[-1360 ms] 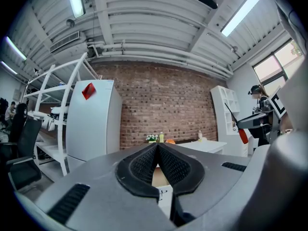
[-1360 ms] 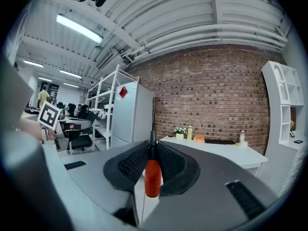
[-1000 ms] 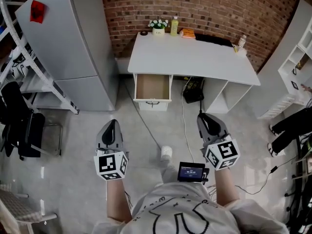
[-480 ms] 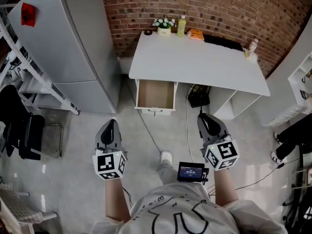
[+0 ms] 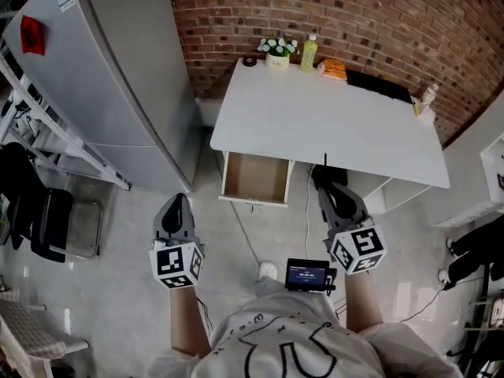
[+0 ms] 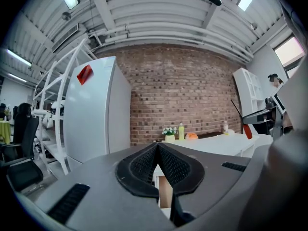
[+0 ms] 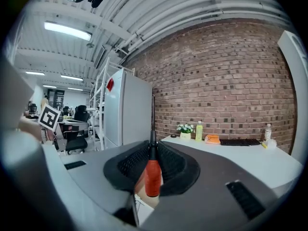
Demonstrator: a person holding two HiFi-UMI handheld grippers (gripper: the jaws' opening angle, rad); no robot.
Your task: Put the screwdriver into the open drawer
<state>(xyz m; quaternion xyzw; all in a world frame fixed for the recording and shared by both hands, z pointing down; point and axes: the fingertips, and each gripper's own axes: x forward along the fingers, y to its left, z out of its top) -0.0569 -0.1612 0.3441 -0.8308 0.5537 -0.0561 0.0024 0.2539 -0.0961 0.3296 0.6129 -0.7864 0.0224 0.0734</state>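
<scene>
1. In front of the white counter, a person stands on the floor with a hand-held gripper in each hand; the open drawer juts from the counter's left end, its bare inside showing.
2. The right hand-held gripper is clamped on the screwdriver; the red handle sits between the jaws; the thin dark shaft sticks out past the tips toward the counter, right of the drawer and outside it.
3. The left hand-held gripper has its jaws pressed together, nothing between them; it hangs near the drawer's front, apart from it.
4. Along the brick wall stand a flower pot and a yellow bottle; a grey fridge stands at left.
</scene>
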